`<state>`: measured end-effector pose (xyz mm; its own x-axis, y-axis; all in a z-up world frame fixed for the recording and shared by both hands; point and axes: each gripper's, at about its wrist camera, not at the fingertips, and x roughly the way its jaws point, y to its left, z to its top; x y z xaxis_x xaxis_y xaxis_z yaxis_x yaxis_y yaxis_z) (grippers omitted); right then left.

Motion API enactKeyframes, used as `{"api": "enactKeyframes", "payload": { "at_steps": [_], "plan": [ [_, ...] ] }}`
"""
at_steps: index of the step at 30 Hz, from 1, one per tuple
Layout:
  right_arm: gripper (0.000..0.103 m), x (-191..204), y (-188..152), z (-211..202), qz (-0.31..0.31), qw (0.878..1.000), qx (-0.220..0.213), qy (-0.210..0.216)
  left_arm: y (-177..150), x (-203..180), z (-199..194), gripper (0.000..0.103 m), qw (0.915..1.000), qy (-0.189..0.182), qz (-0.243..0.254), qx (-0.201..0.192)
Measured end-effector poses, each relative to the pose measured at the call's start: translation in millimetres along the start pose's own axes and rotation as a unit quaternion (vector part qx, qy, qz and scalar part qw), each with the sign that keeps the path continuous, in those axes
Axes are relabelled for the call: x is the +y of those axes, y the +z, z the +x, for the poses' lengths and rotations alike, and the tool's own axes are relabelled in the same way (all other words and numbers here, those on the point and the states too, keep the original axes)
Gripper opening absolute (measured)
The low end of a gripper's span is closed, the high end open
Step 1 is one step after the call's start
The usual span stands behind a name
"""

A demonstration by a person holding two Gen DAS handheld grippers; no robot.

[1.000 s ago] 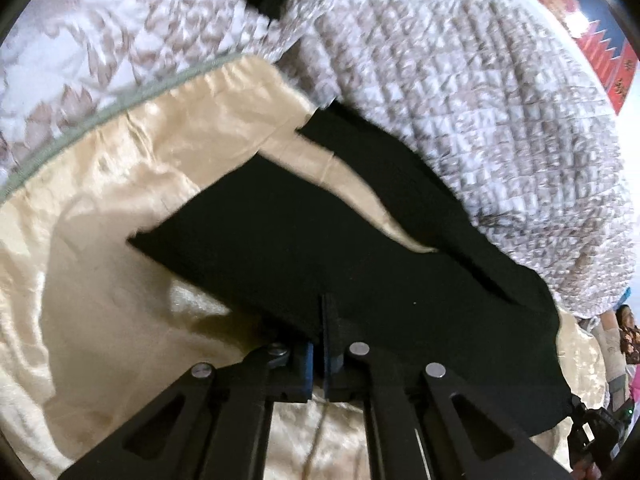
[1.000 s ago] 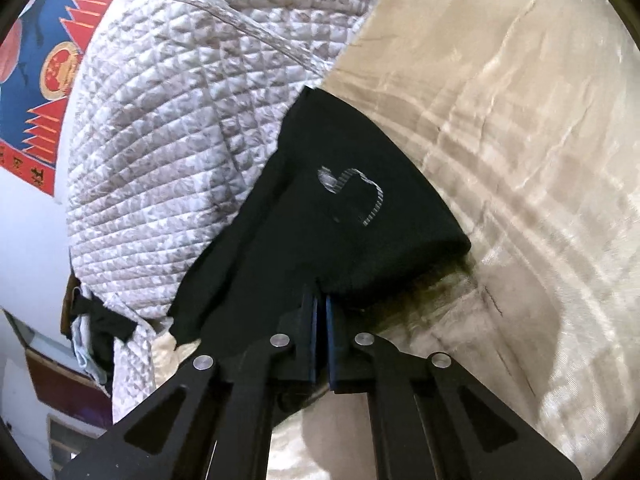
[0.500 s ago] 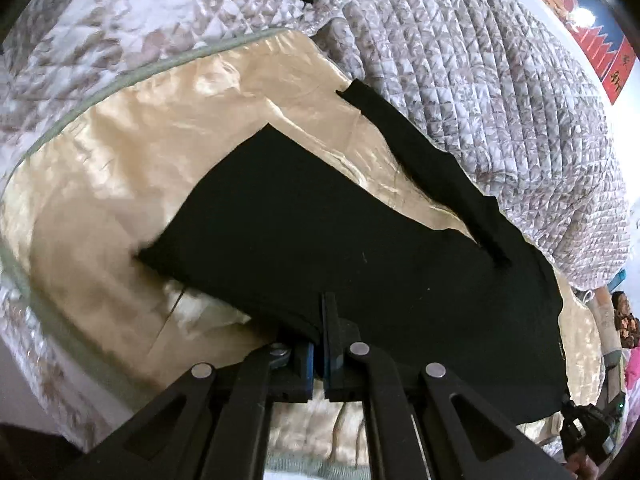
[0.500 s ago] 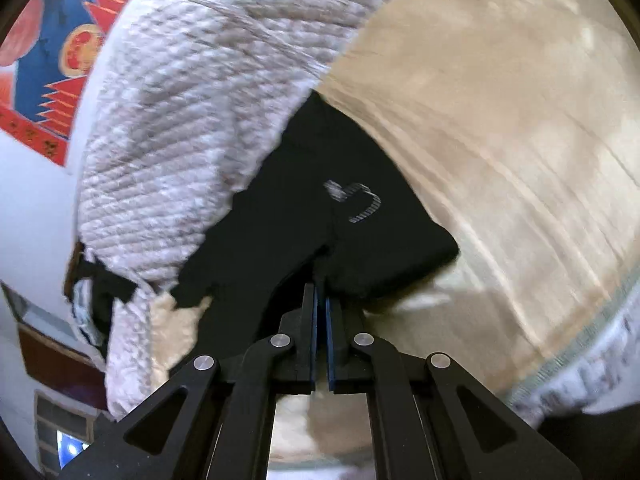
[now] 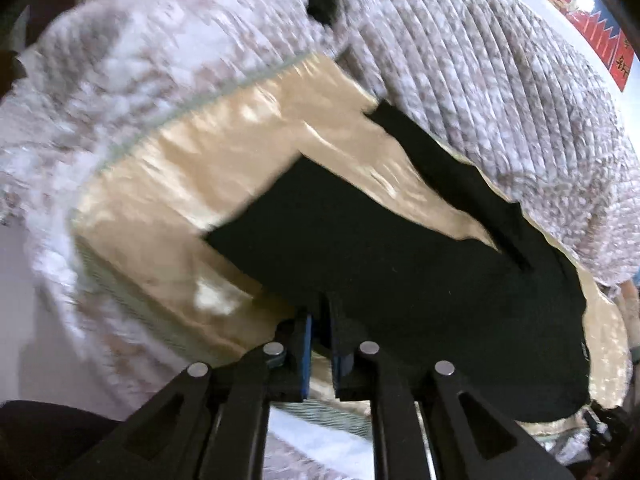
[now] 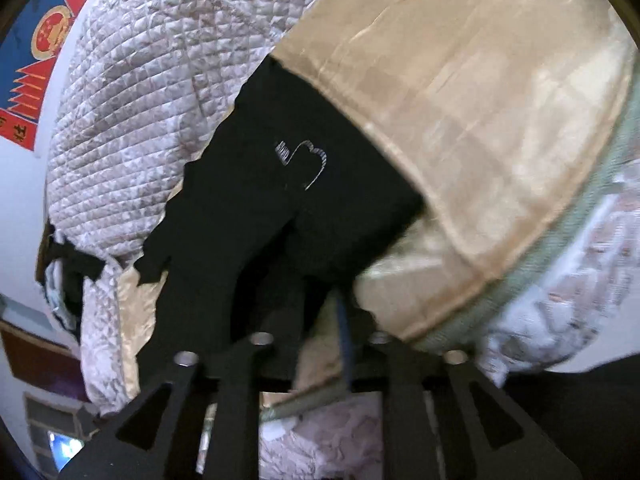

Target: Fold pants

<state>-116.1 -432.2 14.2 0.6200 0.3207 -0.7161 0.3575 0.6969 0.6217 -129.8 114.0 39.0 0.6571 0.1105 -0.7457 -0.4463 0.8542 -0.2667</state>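
Left wrist view: left gripper [image 5: 320,312] jaws opening at the black pants' [image 5: 400,264] near edge.
Right gripper [image 6: 320,304] tilts down, opening too; gold satin sheet [image 6: 480,128] lies bare to its right.

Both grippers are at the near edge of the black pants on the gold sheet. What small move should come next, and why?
Probably let both grippers finish opening and draw them back clear of the fabric. The left gripper and right gripper have jaws opening, and the black pants lie spread flat on the gold sheet, so the edge looks already laid down.
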Motion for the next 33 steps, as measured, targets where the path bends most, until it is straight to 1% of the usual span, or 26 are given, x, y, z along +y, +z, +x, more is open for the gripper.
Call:
{"api": "enactKeyframes", "payload": {
  "at_steps": [2,3,4,5,6,7,9,10,11,13,14,15,16,17,18,19,20,22,23,24,26,29,31,33],
  "plan": [
    [0.023,-0.3,-0.7,-20.2,-0.002,0.999,-0.038,-0.016,5.8,-0.3,-9.7,0.013,0.9997,0.012,0.003,-0.019],
    [0.024,0.6,0.3,-27.3,-0.003,0.998,-0.058,-0.026,9.5,-2.4,-12.4,0.013,0.9995,0.01,0.01,-0.029],
    [0.027,1.6,3.0,-29.4,-0.004,0.997,-0.07,-0.032,13.2,-7.2,-13.0,0.013,0.9992,0.007,0.019,-0.035],
    [0.029,1.5,7.3,-27.6,-0.009,0.997,-0.074,-0.037,15.5,-13.2,-12.5,0.013,0.9988,-0.001,0.028,-0.039],
    [0.029,1.8,10.8,-22.1,-0.011,0.997,-0.069,-0.043,16.4,-17.7,-10.3,0.014,0.9986,-0.012,0.036,-0.036],
    [0.029,1.2,14.7,-13.3,-0.009,0.997,-0.054,-0.048,16.9,-23.3,-4.7,0.017,0.9982,-0.025,0.045,-0.03],
    [0.03,-4.0,19.3,7.8,0.004,0.999,-0.018,-0.048,16.0,-30.8,10.5,0.018,0.9979,-0.029,0.057,-0.011],
    [0.031,-9.2,19.7,16.0,0.021,0.999,-0.006,-0.043,14.4,-32.6,18.3,0.018,0.9975,-0.032,0.062,0.002],
    [0.036,-13.1,20.2,18.9,0.033,0.999,-0.006,-0.032,12.6,-33.7,26.9,0.018,0.9972,-0.034,0.065,0.014],
    [0.037,-14.2,21.9,17.8,0.041,0.999,-0.016,-0.023,6.9,-32.7,40.7,0.017,0.9966,-0.026,0.069,0.037],
    [0.034,-13.3,23.2,17.2,0.037,0.999,-0.02,-0.019,3.6,-30.1,44.0,0.017,0.9964,-0.022,0.068,0.044],
    [0.023,-11.9,24.3,15.2,0.03,0.999,-0.025,-0.017,2.2,-28.5,43.6,0.017,0.9965,-0.025,0.066,0.045],
    [0.012,-7.7,23.8,10.4,0.018,0.999,-0.032,-0.004,1.7,-27.9,42.3,0.017,0.9966,-0.029,0.064,0.043],
    [0.011,-4.9,23.8,2.6,0.006,0.999,-0.044,-0.001,1.9,-27.7,42.3,0.017,0.9966,-0.031,0.063,0.043],
    [0.011,-2.8,24.3,-6.4,-0.006,0.998,-0.06,-0.004,1.0,-27.4,42.6,0.017,0.9966,-0.032,0.062,0.043],
    [0.011,-2.5,25.0,-8.4,-0.009,0.998,-0.066,-0.013,-0.1,-27.4,42.0,0.017,0.9966,-0.031,0.063,0.043],
    [0.011,-7.1,26.7,-6.7,-0.005,0.998,-0.059,-0.021,-0.7,-27.8,41.4,0.017,0.9965,-0.03,0.064,0.043],
    [0.012,-13.9,27.4,8.5,0.003,0.999,-0.026,-0.047,-0.4,-29.4,38.9,0.017,0.9964,-0.024,0.068,0.045],
    [0.014,-10.6,26.6,11.7,-0.004,0.998,-0.021,-0.056,0.2,-30.9,36.1,0.017,0.9964,-0.02,0.07,0.043],
    [0.015,-5.6,25.1,10.0,-0.014,0.997,-0.028,-0.066,1.6,-31.9,32.7,0.017,0.9965,-0.014,0.073,0.039],
    [0.024,3.8,23.4,-0.9,-0.025,0.995,-0.052,-0.079,7.5,-34.1,29.8,0.017,0.9964,-0.008,0.079,0.028],
    [0.027,24.0,24.2,-17.6,-0.071,0.985,-0.105,-0.118,19.8,-40.8,30.9,0.017,0.9957,-0.01,0.09,0.018],
    [0.028,35.4,25.5,-20.9,-0.111,0.98,-0.119,-0.116,29.6,-46.1,37.7,0.019,0.9945,-0.007,0.103,0.013],
    [0.028,49.5,24.9,-13.5,-0.154,0.977,-0.111,-0.096,38.7,-44.5,48.9,0.022,0.9939,-0.001,0.109,0.015]
  ]
}}
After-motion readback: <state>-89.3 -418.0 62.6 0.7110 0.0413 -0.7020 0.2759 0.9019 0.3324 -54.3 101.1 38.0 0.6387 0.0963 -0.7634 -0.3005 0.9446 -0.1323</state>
